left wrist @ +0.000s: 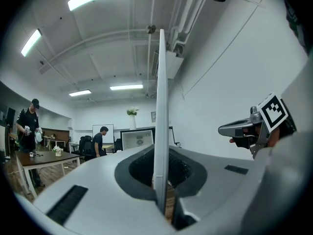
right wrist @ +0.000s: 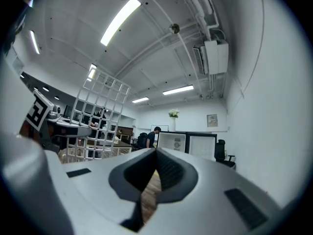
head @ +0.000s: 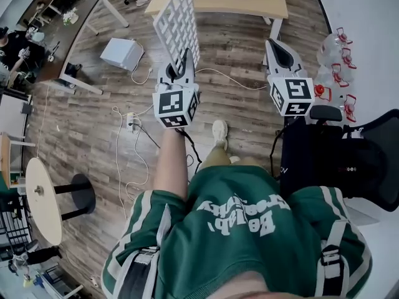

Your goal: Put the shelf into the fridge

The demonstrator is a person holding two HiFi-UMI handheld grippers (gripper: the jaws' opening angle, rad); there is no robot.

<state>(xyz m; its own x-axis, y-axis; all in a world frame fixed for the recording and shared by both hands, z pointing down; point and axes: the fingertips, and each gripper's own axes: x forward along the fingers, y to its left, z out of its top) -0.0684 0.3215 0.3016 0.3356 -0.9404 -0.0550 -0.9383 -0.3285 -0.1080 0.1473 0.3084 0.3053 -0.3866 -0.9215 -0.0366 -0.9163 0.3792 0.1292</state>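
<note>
**Shelf [head: 177,20] up and carried, fridge nowhere in sight**

Early stage, by my reading: the pick-up is done, and the whole delivery is left. The white wire-grid shelf stands upright at 12 o'clock in the head view, off the floor and clear of every piece of furniture. The left gripper [head: 184,62] has its jaws clamped on the bottom edge, and its own view shows the grid edge-on, a thin white line rising between them. The right gripper [head: 278,50], out at 2 o'clock, has its jaws together with nothing between them. I can't pick out a fridge for certain in any view, so finding it, opening it and sliding the shelf in all remain.

Now the room: a big open office, white walls, strip lights overhead. Wood-plank floor [head: 93,117] runs underfoot. A pale worktop [head: 237,4] sits at 12 o'clock behind the shelf, a black chair [head: 365,161] at 4 o'clock, a round table [head: 38,198] at 8 o'clock. A white box [head: 121,53] rests on the floor at 11 o'clock. Loose cables and a power strip [head: 131,122] trail at 9 o'clock. Smallest of all, the person's shoe [head: 219,132], dead centre.
</note>
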